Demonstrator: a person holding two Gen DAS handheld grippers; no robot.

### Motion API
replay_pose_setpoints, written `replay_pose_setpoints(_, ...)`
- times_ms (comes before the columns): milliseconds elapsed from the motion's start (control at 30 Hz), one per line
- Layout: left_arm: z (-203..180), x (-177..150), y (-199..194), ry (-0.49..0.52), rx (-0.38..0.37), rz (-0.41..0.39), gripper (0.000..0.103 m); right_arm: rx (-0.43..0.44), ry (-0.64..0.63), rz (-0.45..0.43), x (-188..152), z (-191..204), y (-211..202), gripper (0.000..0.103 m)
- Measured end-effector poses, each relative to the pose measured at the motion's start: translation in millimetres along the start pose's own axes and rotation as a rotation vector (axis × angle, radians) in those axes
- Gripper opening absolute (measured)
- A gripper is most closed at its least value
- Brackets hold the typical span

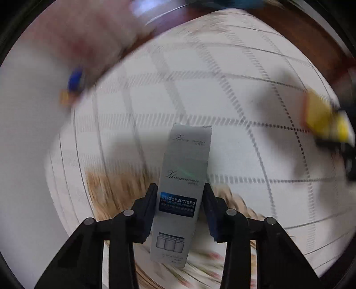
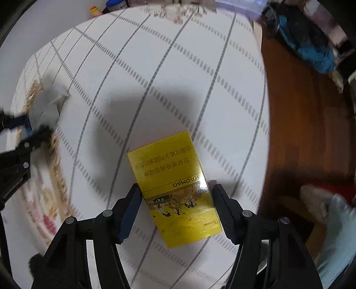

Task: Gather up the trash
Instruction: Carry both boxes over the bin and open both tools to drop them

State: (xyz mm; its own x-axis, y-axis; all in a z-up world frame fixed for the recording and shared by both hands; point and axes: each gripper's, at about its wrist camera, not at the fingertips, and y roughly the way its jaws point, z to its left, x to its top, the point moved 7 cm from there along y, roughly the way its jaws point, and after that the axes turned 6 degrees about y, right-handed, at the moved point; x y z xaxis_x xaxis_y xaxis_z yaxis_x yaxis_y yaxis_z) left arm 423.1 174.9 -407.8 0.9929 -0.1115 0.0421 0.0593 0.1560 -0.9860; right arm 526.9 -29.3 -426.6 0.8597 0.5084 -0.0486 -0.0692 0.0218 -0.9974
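Note:
A tall grey carton (image 1: 182, 177) printed "Oligopeptides freeze-dried powder" stands sharp between the two black fingers of my left gripper (image 1: 179, 189), which is shut on its sides and holds it above the table. My right gripper (image 2: 175, 189) is shut on a flat yellow cigarette pack (image 2: 173, 191) marked "Haomao", also held above the cloth. The left wrist view shows the yellow pack (image 1: 322, 115) blurred at the right edge. In the right wrist view, the grey carton (image 2: 49, 106) and the left gripper's fingers (image 2: 33, 137) appear at the left edge.
Below lies a table with a white cloth with grey check lines (image 2: 178, 66) and a floral border (image 2: 51, 200). Jars (image 2: 113, 5) stand at its far edge. To the right are a brown wooden floor (image 2: 300, 111) and a blue-black bag (image 2: 311, 49).

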Motion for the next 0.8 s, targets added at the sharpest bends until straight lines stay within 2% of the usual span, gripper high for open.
replay_pose_setpoints(33, -2, -11, -2, -0.065, -0.066, 0.0, 0.036, 0.021, 0.011, 0.019, -4, -1, -1, 0.067)
replay_pose_setpoints(100, -4, -24, -2, -0.12, -0.094, 0.005, 0.036, 0.033, 0.014, 0.062, -14, -1, 0, 0.068)
replay_pose_setpoints(133, -6, -28, 0, -0.128, -0.107, -0.003, 0.036, 0.02, -0.003, 0.07, -15, 0, 0, 0.072)
replay_pose_setpoints(200, -6, -35, 7, -0.171, -0.121, 0.001, 0.038, 0.001, -0.038, 0.087, -18, 0, 2, 0.082)
replay_pose_setpoints(400, 0, -47, 7, -0.214, -0.105, -0.049, 0.039, -0.058, -0.081, 0.029, -19, 1, -7, 0.083)
replay_pose_setpoints(567, -17, -62, 2, -0.219, -0.076, -0.092, 0.034, -0.059, -0.09, -0.043, -40, 25, -20, 0.082)
replay_pose_setpoints(667, -29, -63, -4, -0.223, -0.036, -0.112, 0.032, -0.051, -0.088, -0.086, -52, 28, -25, 0.072)
replay_pose_setpoints(700, -31, -67, -8, -0.23, -0.027, -0.12, 0.032, -0.051, -0.088, -0.106, -60, 42, -27, 0.065)
replay_pose_setpoints(800, -36, -78, -17, -0.254, -0.029, -0.137, 0.032, -0.066, -0.068, -0.133, -71, 52, -29, 0.064)
